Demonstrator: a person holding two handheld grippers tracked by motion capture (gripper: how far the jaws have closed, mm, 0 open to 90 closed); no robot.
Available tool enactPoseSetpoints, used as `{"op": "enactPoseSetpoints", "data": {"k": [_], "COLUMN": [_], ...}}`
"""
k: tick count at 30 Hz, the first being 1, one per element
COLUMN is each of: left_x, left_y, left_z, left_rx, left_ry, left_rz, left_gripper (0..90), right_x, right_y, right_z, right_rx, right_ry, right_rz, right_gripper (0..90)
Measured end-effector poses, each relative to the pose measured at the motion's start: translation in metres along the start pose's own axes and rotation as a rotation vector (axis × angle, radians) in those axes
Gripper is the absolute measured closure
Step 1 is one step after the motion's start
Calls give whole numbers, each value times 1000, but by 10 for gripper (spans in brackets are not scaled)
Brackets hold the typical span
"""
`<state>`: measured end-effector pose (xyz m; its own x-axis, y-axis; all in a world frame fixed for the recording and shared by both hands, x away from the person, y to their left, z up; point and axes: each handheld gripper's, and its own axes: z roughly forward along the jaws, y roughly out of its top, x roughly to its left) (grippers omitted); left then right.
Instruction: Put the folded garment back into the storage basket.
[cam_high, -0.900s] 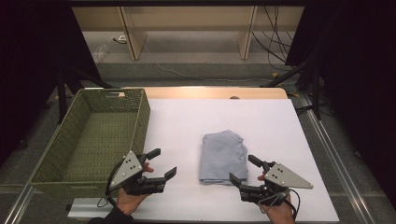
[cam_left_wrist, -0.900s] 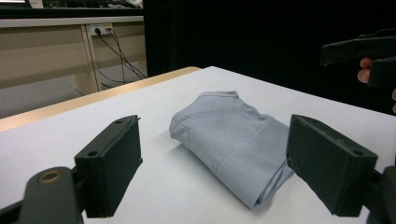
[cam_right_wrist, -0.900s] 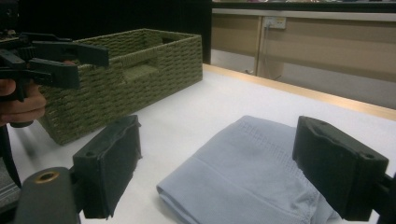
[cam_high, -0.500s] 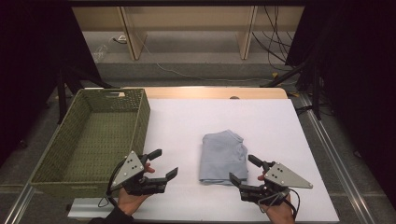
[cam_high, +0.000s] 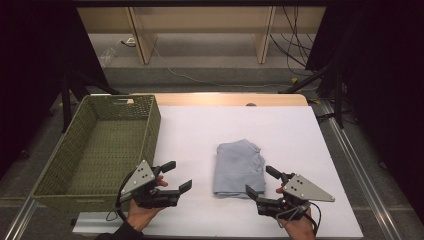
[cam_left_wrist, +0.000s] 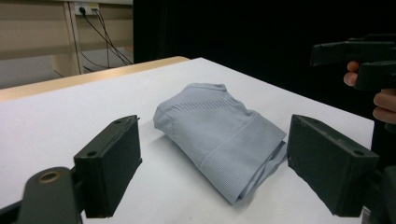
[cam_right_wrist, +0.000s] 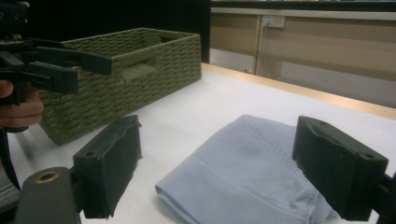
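High view overhead, gripper views low — sharing folded cloth (cam_high: 239, 167)

The folded cloth (cam_high: 239, 167) is light blue with thin ribbed lines. The basket (cam_high: 95, 150) is green and woven. The table (cam_high: 280, 130) is white with a light brown edge. The two grippers (cam_high: 172, 177) (cam_high: 261, 181) are black with grey plates.

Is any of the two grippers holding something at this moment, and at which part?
Nothing is held. The left gripper and the right gripper both stand open beside the folded grey cloth, which lies flat on the white table.
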<state>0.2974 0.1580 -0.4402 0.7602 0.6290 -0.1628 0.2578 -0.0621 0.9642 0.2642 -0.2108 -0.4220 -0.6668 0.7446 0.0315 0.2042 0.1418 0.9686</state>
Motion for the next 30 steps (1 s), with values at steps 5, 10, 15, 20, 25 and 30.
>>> {"op": "enactPoseSetpoints", "data": {"k": [5, 10, 15, 20, 25, 30], "left_x": [1, 2, 3, 2, 2, -1], "left_y": [-1, 0, 3, 5, 7, 7], "left_z": [7, 13, 24, 31, 40, 51], "left_rx": [49, 91, 128, 165, 164, 189], "left_ry": [-16, -21, -43, -60, -85, -87], "left_rz": [-60, -105, -168, -192, -227, -215], "left_gripper": [170, 164, 162, 159, 158, 155], "right_x": [-1, -1, -1, -3, -3, -2], "right_y": [0, 0, 0, -1, -1, -1], "right_z": [0, 0, 0, 0, 0, 0], "right_rx": [-1, -1, 1, 2, 4, 5], "right_ry": [-3, -7, -7, -9, -11, -12], "right_rz": [3, 5, 6, 9, 9, 12], "right_gripper": [164, 164, 164, 164, 165, 165]}}
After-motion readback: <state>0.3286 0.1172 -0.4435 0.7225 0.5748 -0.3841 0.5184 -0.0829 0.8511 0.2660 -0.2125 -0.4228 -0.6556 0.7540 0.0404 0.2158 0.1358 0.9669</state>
